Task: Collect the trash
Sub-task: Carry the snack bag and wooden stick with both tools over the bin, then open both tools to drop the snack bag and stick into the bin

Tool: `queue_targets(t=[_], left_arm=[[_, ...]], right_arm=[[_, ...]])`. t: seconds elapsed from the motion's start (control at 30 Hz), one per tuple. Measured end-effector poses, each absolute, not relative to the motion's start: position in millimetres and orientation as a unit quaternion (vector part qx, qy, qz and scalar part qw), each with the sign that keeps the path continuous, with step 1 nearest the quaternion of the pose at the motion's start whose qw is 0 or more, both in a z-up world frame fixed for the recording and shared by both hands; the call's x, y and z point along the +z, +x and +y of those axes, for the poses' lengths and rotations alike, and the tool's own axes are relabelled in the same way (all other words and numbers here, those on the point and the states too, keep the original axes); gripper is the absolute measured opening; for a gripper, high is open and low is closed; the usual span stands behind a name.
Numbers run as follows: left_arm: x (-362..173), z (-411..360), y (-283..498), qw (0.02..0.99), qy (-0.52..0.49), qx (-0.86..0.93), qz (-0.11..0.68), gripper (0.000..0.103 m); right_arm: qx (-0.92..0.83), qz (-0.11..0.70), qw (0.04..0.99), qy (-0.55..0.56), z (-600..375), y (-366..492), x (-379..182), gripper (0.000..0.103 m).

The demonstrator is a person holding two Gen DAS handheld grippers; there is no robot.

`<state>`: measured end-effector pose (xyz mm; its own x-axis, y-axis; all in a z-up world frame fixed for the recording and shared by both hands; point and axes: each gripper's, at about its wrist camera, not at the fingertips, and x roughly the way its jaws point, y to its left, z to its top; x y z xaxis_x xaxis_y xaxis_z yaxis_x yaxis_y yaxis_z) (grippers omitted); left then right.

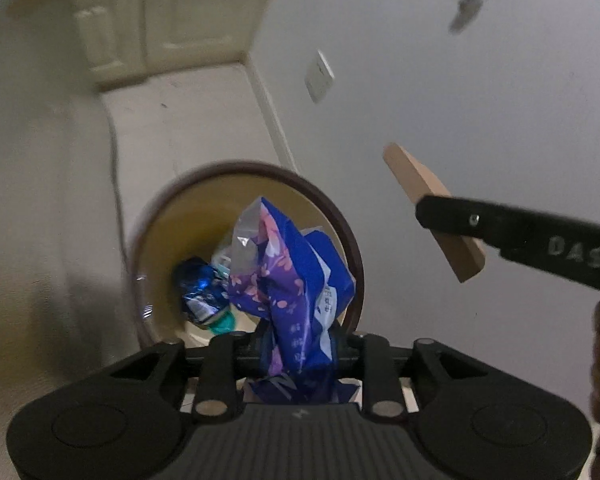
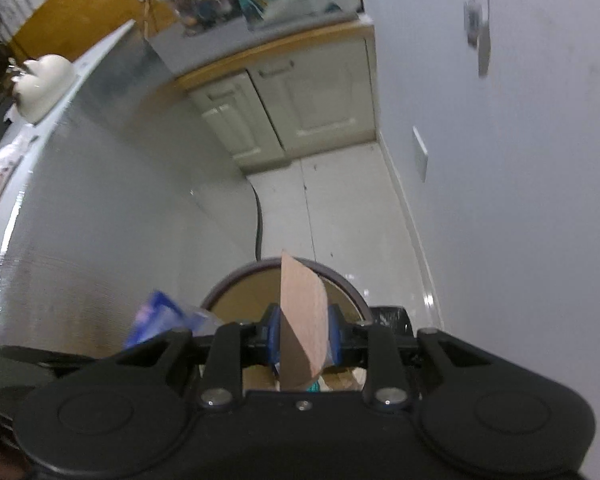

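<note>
A round bin with a dark rim and beige inside stands on the floor below both grippers. Crumpled blue wrappers lie in it. My left gripper points steeply down over the bin's mouth, its jaws closed on a blue and purple flowered wrapper that stands up between them. My right gripper is shut on a flat tan piece of card, clamped between its blue pads above the bin rim. In the left wrist view this card hangs to the right of the bin.
The bin sits in a narrow gap between a silvery appliance side and a white wall with a socket plate. Cream cabinet doors close off the far end. A dark cable runs down to the floor.
</note>
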<state>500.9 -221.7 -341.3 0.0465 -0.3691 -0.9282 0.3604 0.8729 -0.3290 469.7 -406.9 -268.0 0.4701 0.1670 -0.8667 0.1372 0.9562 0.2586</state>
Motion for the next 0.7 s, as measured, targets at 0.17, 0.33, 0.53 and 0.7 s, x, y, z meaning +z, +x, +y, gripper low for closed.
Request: queue_targets(t=[0.17,0.33,0.53,0.7], left_arm=[[-399,-238,509,0.675,0.027,-0.286,0.680,0.074],[-423,-233,507,0.661,0.012,-0.281,0.696,0.082],[-425,-224,506,0.671,0.016,-0.268,0.691,0.084],[-422,-214,504,0.682,0.014,-0.258,0.684,0.092]], right_arm=[[0.004,0.533,0.832,0.156,-410,480,-301,0.025],[0.000,0.553,0.817,0.164,-413,487,-330,0.025],[0.004,0.587,0.788,0.185,-414,490,-363,0.025],[0.018,0.610,0.768,0.197,-406,497,-383,0.026]])
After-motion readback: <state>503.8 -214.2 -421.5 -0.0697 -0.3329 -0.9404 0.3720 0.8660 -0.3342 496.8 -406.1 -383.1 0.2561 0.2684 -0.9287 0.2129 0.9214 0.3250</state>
